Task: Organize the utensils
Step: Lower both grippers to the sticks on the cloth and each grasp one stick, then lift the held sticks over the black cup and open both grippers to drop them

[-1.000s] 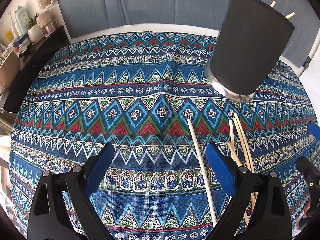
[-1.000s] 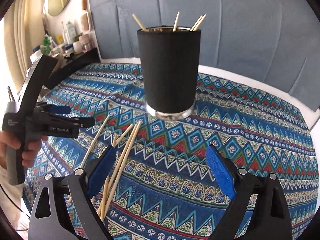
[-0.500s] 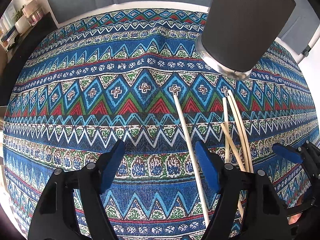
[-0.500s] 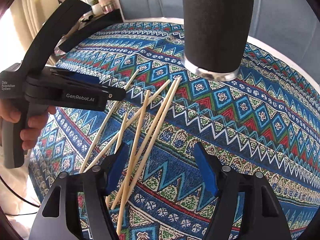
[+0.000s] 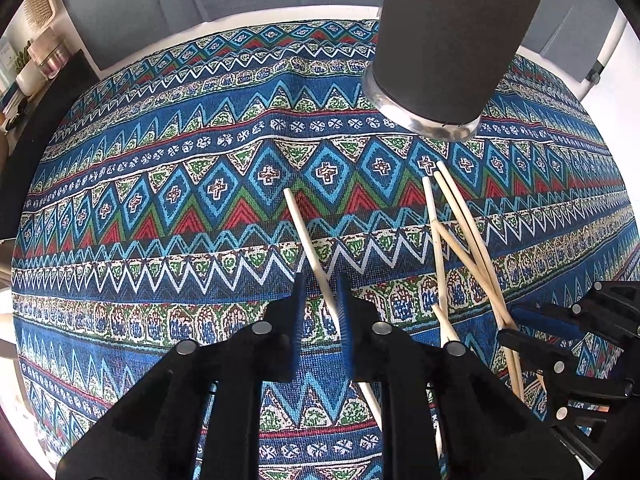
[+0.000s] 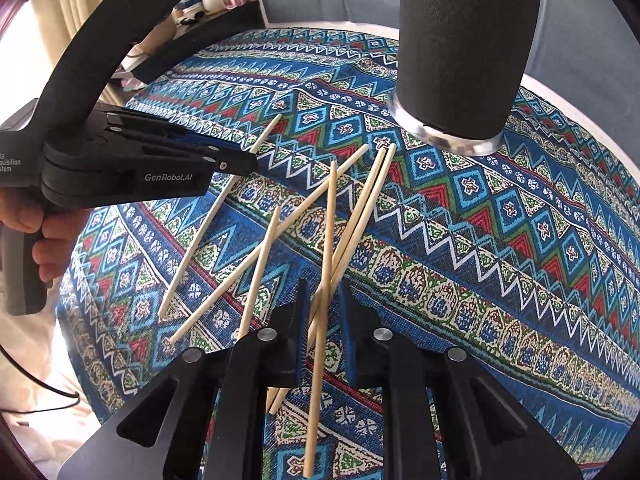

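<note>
Now squeezing both claws nearly shut, left gripper [image 5: 320,312] around one lone chopstick [image 5: 308,248] and right gripper [image 6: 323,316] around crossed chopsticks [image 6: 326,240], probably to drop them in the black cup [image 6: 464,48] at one o'clock.

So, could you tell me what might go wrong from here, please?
The right claw is closing where several chopsticks cross, so it may pinch more than one, or one may slip out. The left claw straddles a single chopstick lying flat on the tablecloth and might snag the fabric.
</note>
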Demonstrator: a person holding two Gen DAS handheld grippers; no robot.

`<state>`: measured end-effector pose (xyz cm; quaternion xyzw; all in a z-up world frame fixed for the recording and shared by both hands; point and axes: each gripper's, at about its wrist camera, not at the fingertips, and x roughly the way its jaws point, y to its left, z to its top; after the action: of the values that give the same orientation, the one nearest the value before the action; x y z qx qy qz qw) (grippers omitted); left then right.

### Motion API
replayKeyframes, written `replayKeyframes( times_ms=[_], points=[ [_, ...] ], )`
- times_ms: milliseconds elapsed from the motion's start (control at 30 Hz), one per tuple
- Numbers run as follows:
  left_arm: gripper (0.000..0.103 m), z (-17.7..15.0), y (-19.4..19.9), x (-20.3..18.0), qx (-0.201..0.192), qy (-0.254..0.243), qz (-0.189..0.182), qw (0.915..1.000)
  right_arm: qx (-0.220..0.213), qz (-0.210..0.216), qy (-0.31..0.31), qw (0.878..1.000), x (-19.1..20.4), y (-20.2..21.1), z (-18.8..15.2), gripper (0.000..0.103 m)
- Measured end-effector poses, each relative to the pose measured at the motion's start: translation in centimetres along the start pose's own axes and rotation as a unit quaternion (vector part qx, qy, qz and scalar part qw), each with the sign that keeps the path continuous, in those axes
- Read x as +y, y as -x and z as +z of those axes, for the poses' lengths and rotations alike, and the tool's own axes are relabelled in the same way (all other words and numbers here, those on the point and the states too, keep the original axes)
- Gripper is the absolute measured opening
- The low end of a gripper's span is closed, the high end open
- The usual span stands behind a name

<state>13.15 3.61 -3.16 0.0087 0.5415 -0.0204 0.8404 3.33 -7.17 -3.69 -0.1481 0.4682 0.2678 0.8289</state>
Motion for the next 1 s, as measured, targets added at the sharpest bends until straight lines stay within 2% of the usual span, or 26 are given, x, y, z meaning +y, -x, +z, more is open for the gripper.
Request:
replayKeyframes(
  times_ms=[333, 467, 633, 867, 1000],
  points=[
    [0.005, -0.6, 0.4, 0.8, -0.003, -0.004, -0.011, 0.9999, -0.003, -0.007, 0.002, 1.0, -0.8, 1.3, -0.8, 0.003],
    [0.005, -0.6, 0.3, 0.8, -0.003, -0.017, -0.009, 0.9998, -0.007, 0.01, -0.004, 1.0, -1.1, 1.5, -1.1, 0.003],
    [0.005, -1.1, 0.5, 0.1, 0.003, -0.031, -0.003, 0.9995, -0.005, 0.003, -0.003, 1.0, -1.1, 1.6, -1.2, 0.006],
    [0.005, -1.5, 0.6, -1.5, -0.004, -0.053, 0.027, 0.9982, 0.006, -0.013, 0.026, 1.0, 0.1, 1.2, -1.0, 0.005],
    [0.005, -1.5, 0.9, -1.0, -0.007, -0.047, 0.014, 0.9988, -0.001, -0.001, 0.007, 1.0, -0.2, 1.4, -1.3, 0.004]
  ],
)
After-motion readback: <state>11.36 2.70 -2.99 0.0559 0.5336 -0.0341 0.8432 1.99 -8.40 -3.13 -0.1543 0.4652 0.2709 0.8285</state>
